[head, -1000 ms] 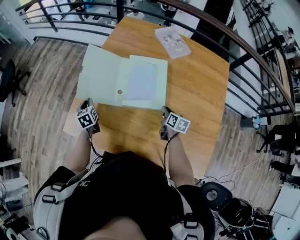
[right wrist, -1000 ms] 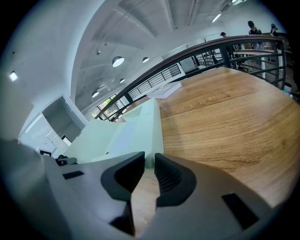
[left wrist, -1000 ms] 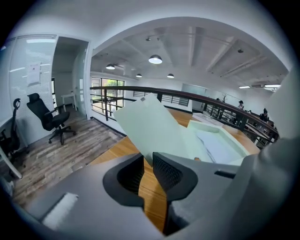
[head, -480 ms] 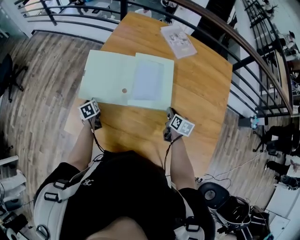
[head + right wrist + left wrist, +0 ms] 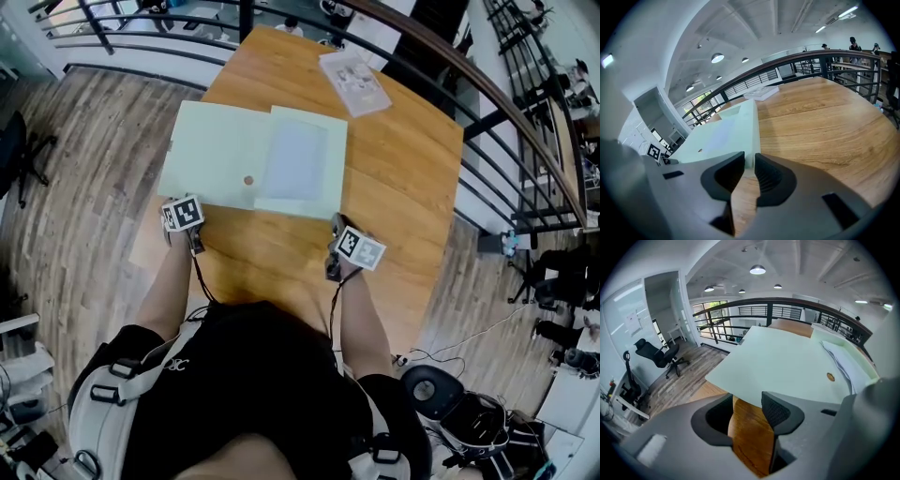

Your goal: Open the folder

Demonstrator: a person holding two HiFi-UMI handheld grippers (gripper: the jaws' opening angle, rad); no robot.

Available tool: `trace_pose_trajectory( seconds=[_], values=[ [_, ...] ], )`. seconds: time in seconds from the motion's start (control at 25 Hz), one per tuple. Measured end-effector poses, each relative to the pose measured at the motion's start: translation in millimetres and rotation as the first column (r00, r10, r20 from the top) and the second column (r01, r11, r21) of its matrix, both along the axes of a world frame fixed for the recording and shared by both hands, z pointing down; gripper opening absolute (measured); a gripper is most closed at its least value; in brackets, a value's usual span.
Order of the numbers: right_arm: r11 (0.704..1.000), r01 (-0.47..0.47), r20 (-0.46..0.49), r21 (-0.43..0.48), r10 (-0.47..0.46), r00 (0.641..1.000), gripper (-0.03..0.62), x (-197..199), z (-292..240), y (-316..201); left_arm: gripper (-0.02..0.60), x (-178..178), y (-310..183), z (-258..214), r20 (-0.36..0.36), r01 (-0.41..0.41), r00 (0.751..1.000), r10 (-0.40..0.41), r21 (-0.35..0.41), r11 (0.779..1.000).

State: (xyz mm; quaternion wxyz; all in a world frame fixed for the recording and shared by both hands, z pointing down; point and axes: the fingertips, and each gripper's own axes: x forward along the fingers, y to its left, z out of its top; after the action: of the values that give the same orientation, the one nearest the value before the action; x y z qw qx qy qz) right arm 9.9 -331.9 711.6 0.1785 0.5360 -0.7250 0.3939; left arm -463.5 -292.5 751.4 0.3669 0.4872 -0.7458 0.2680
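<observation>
The folder (image 5: pixel 248 164) lies spread flat across the table (image 5: pixel 394 187), its left cover overhanging the table's left edge (already opened, I judge). Just short of it, toward the table's near edge, the left gripper (image 5: pixel 746 401) has just been opening and is empty. The right gripper (image 5: pixel 750 161) is slightly parted, also empty.

Left gripper (image 5: pixel 747 397), right gripper (image 5: pixel 750 156): grey shells, black ribbed fingers (image 5: pixel 777 411), black-white marker cubes (image 5: pixel 183 213), black cables (image 5: pixel 198 272). Black top (image 5: pixel 244 375), pale harness straps (image 5: pixel 131 370).

wood plank floor (image 5: pixel 84 141), dark railing (image 5: pixel 797 300), ceiling lamps (image 5: pixel 757 270).
</observation>
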Motion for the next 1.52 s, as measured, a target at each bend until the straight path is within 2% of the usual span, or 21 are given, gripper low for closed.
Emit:
trace_pose_trajectory(
  seconds=[0.24,0.36,0.44,0.52,0.6,0.68,0.76,0.84,0.96,1.04,1.12,1.2,1.32,1.4,1.52],
  values=[
    [1.0,0.011,-0.021,0.013,-0.011,1.0,0.09,0,5,4,0.193,1,14,-26,0.02,0.031,0.999,-0.032,0.049,0.998],
    [0.995,0.061,-0.054,0.083,-0.056,0.997,0.117,-1,-7,1,0.223,2,29,-43,0.033,0.046,0.998,-0.048,0.072,0.996],
    [0.985,0.075,-0.036,0.157,-0.071,0.997,0.124,-6,-27,-2,0.227,-2,42,-62,0.074,0.058,0.995,-0.065,0.096,0.994],
    [0.966,0.1,-0.038,0.24,-0.093,0.995,0.124,-9,-53,0,0.225,1,57,-84,0.107,0.052,0.992,-0.067,0.137,0.989],
    [0.934,0.143,-0.057,0.326,-0.131,0.99,0.124,-14,-84,7,0.225,11,69,-107,0.111,0.037,0.992,-0.06,0.194,0.98],
    [0.893,0.182,-0.081,0.412,-0.162,0.983,0.124,-20,-116,12,0.224,21,73,-133,0.112,0.034,0.991,-0.068,0.281,0.959],
    [0.846,0.208,-0.104,0.49,-0.18,0.978,0.124,-25,-148,18,0.219,33,72,-165,0.129,0.015,0.989,-0.07,0.386,0.922],
    [0.795,0.224,-0.117,0.563,-0.191,0.975,0.124,-28,-178,25,0.193,52,69,-205,0.189,-0.062,0.981,-0.037,0.488,0.871],
    [0.713,0.223,-0.122,0.665,-0.192,0.974,0.124,-30,-224,34,0.1,100,61,-262,0.327,-0.262,0.942,0.071,0.587,0.766],
    [0.653,0.213,-0.122,0.727,-0.183,0.976,0.123,-29,-256,40,0.083,135,57,-290,0.385,-0.365,0.913,0.135,0.625,0.69],
    [0.596,0.208,-0.127,0.775,-0.176,0.976,0.12,-28,-283,46,0.07,169,53,-310,0.39,-0.413,0.902,0.184,0.66,0.627],
    [0.553,0.2,-0.13,0.809,-0.163,0.978,0.089,-25,-301,53,0.058,199,48,-322,0.379,-0.437,0.897,0.226,0.69,0.577],
    [0.521,0.2,-0.151,0.83,-0.136,0.979,0.025,-20,-311,62,0.04,236,44,-331,0.38,-0.472,0.881,0.281,0.706,0.528],
    [0.528,0.212,-0.165,0.822,-0.136,0.977,0.008,-18,-308,65,0.028,255,42,-333,0.378,-0.49,0.871,0.313,0.71,0.505],
    [0.545,0.212,-0.156,0.812,-0.147,0.977,0.006,-18,-303,67,0.02,275,39,-328,0.358,-0.506,0.858,0.369,0.713,0.486]
  ],
)
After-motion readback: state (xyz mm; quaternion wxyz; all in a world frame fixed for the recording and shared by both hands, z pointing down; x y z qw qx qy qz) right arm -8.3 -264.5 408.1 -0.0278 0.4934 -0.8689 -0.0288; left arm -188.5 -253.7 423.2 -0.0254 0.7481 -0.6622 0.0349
